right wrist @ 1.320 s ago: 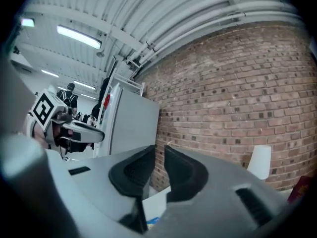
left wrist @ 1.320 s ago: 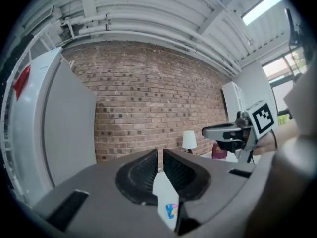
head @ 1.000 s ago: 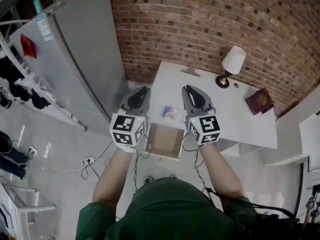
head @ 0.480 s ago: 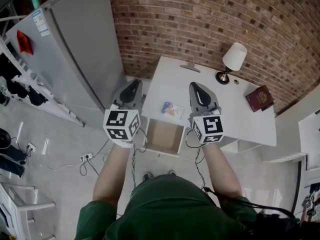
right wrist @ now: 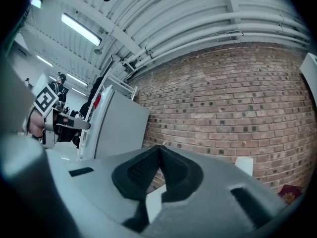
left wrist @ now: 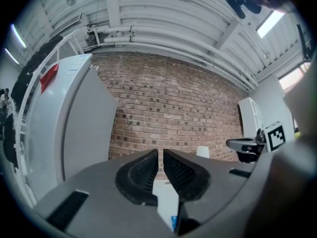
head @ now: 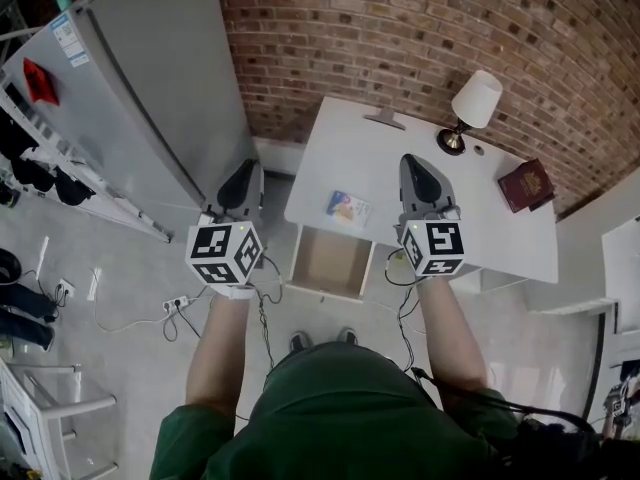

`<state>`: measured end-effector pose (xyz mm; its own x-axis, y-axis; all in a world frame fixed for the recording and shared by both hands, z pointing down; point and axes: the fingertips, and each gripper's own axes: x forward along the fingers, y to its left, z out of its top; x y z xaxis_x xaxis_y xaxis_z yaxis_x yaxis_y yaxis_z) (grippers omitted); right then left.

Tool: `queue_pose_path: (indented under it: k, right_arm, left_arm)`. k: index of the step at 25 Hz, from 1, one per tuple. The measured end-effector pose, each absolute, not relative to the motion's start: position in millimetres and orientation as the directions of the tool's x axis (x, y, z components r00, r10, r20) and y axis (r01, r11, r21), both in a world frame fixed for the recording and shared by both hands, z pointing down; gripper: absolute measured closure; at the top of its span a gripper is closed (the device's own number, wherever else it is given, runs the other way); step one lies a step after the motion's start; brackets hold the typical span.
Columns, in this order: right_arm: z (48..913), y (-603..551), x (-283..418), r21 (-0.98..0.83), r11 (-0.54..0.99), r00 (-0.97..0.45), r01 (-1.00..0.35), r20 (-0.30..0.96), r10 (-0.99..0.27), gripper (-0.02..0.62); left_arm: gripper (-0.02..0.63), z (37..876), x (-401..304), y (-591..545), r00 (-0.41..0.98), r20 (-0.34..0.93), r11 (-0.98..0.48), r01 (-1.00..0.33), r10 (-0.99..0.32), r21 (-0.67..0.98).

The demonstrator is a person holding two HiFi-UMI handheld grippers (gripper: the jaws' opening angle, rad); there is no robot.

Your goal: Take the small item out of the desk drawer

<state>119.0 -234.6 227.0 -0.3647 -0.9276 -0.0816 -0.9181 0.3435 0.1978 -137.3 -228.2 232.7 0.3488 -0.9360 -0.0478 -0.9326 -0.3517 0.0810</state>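
The small item (head: pixel 346 208), a flat blue-and-white pack, lies on the white desk (head: pixel 440 218) just behind the open drawer (head: pixel 330 263). The drawer's pale wooden inside shows nothing in it. My left gripper (head: pixel 243 173) hangs left of the desk over the floor, its pads (left wrist: pixel 143 170) nearly touching with only a thin slit and nothing in it. My right gripper (head: pixel 415 163) is over the desk to the right of the item, shut and empty. In the left gripper view (left wrist: pixel 160 152) a blue corner of the item (left wrist: pixel 173 222) peeks below the jaws. The right gripper view (right wrist: pixel 159 148) shows pads meeting at the tips.
A table lamp (head: pixel 472 103) and a dark red booklet (head: pixel 527 185) stand on the desk's far right. A brick wall (head: pixel 420 38) backs the desk. A tall grey fridge (head: pixel 150 98) stands to the left. Cables and a power strip (head: pixel 178 321) lie on the floor.
Both grippers have spread apart. The left one swung left off the desk's edge. The right one moved right and its jaws closed.
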Motion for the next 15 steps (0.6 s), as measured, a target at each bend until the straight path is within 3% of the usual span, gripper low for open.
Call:
queue_pose_path:
  k: [15]
  right_arm:
    - [222,-234,111,0.215,0.394,-0.422,-0.893,-0.099,-0.901,0.592]
  left_arm:
    - [0.577,238,-126,-235,0.365,-0.043,-0.368,-0.923,-0.930,0.109]
